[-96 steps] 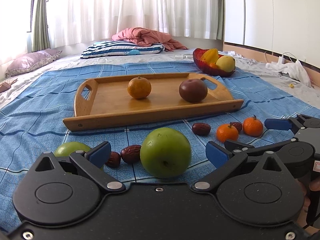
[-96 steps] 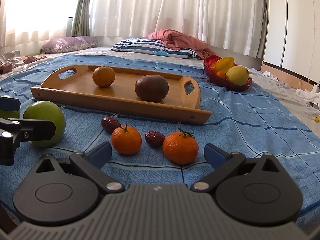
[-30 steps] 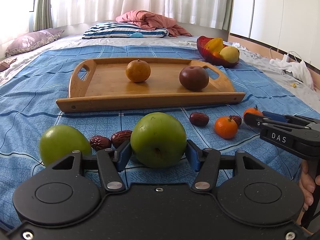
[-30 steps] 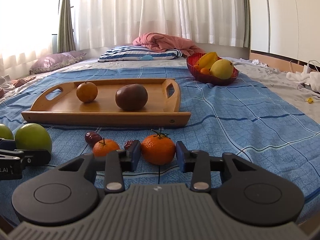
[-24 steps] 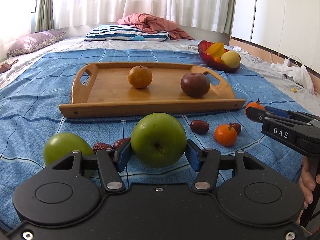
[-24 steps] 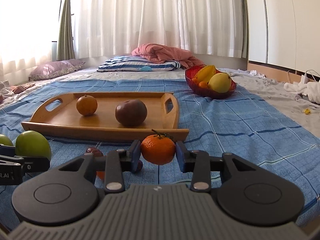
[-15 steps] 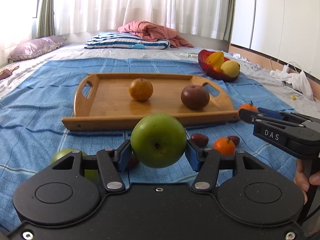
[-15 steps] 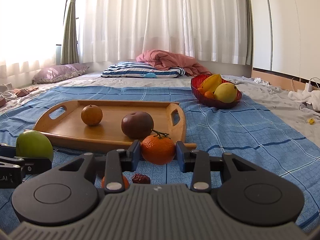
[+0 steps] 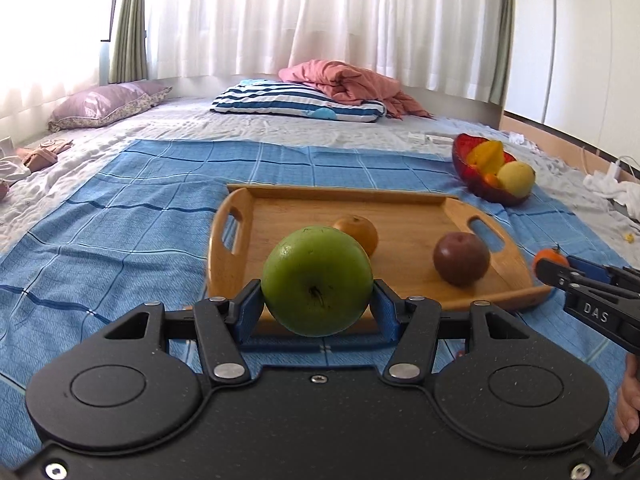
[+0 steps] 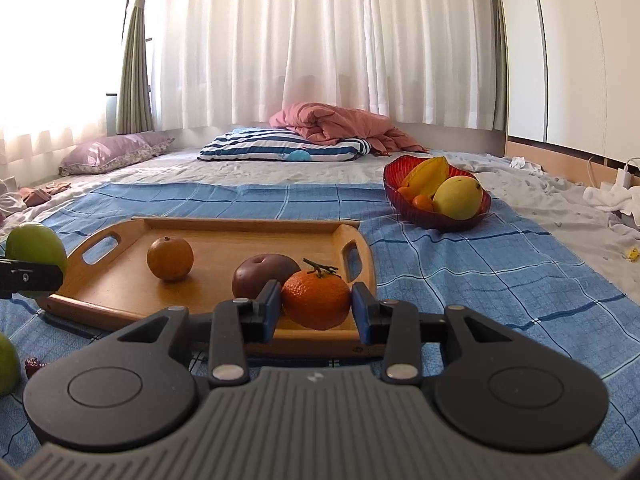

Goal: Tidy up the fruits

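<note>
My left gripper (image 9: pixel 318 306) is shut on a green apple (image 9: pixel 317 280) and holds it in the air at the near edge of the wooden tray (image 9: pixel 416 216). My right gripper (image 10: pixel 316 312) is shut on a mandarin with a stem (image 10: pixel 317 299), raised over the tray's near right corner (image 10: pixel 352 336). On the tray lie an orange (image 10: pixel 170 258) and a dark brown fruit (image 10: pixel 260 274). In the left wrist view the right gripper (image 9: pixel 584 292) shows at the right with the mandarin (image 9: pixel 550 258). A second green apple (image 10: pixel 6 360) lies on the blue cloth at the left edge.
A red bowl (image 10: pixel 436 216) with a starfruit, a yellow fruit and small oranges stands beyond the tray on the right. A date (image 10: pixel 34 362) lies on the blue checked cloth (image 10: pixel 480 264). Pillows and a pink blanket (image 10: pixel 336 124) lie at the far end of the bed.
Both grippers closed on their fruits on the cloth, then lifted them and carried them forward towards the tray. The fruits left on the cloth have dropped out of view below.
</note>
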A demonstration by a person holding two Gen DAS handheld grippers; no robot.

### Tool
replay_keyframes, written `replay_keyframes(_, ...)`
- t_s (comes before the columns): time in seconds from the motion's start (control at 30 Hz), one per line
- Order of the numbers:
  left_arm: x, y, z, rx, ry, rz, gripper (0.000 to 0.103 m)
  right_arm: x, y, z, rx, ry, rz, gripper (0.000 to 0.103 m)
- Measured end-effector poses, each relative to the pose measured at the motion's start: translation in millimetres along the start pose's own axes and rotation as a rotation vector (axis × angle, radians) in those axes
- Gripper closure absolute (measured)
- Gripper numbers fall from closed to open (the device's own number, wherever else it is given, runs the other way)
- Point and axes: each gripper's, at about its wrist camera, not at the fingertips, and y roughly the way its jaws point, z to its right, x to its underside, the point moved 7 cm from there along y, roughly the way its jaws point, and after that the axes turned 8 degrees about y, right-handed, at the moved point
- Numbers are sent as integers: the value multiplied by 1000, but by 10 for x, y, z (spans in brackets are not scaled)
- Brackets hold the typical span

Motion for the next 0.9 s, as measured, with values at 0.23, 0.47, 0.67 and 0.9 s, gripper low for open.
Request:
replay_keyframes(0.23,-169,277,-196,-29,-26,-20,47,-159,163,-11,6,-1,10,61)
replay_keyframes(0.47,-244,579,-316,-27,-52,-68,47,-269,374,15,-1,19,-23,61)
replay_keyframes(0.67,-496,828,-339,-6,-76,-81,47,-416,653,-32,-28,35,-75,61)
replay_keyframes(0.9,-848,1206,-190,61,-81,-138,47,-536,1089,-183,-55,30,-181,61)
